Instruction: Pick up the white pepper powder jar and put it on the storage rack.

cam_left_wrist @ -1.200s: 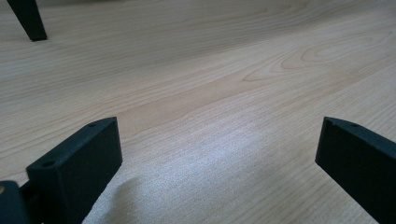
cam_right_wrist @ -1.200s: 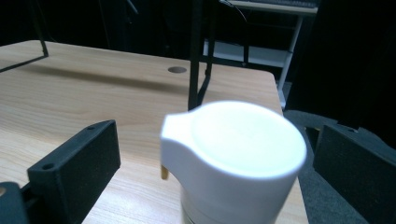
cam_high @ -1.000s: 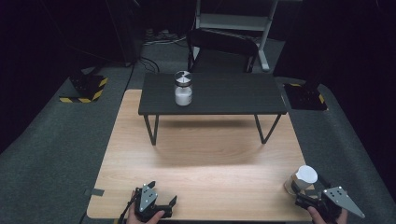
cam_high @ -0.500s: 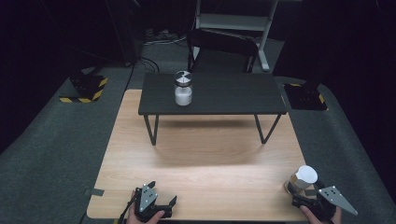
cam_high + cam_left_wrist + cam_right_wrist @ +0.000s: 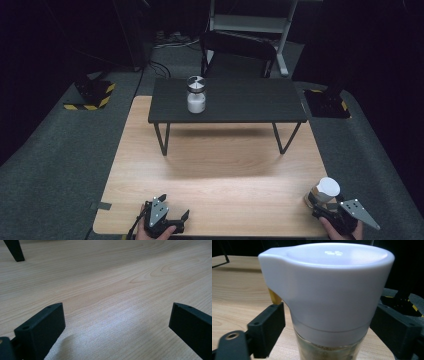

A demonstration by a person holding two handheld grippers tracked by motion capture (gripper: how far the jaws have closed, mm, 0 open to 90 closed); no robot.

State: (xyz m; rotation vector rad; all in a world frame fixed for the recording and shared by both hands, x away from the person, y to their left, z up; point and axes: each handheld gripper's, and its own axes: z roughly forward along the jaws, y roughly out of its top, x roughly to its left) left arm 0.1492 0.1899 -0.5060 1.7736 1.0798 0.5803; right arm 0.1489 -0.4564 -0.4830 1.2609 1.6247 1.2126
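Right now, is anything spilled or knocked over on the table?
No, nothing stands out. The white-lidded jar stands upright between the right claw jaws, which have just been closing. The other jar sits upright on the small black table.

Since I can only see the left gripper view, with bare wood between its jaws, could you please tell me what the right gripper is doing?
Observer: The right gripper straddles a glass jar with a white plastic lid at the near right corner of the light wooden table. Its jaws have just been closing around the jar.
Operator: Do they grip it yet?
Observer: Not yet, it seems. In the right gripper view a strip of wood shows between one jaw and the glass.
Operator: Is anything else on the table?
Observer: A second glass jar with a black-and-white lid, part full of white powder, stands on the low black table farther back.
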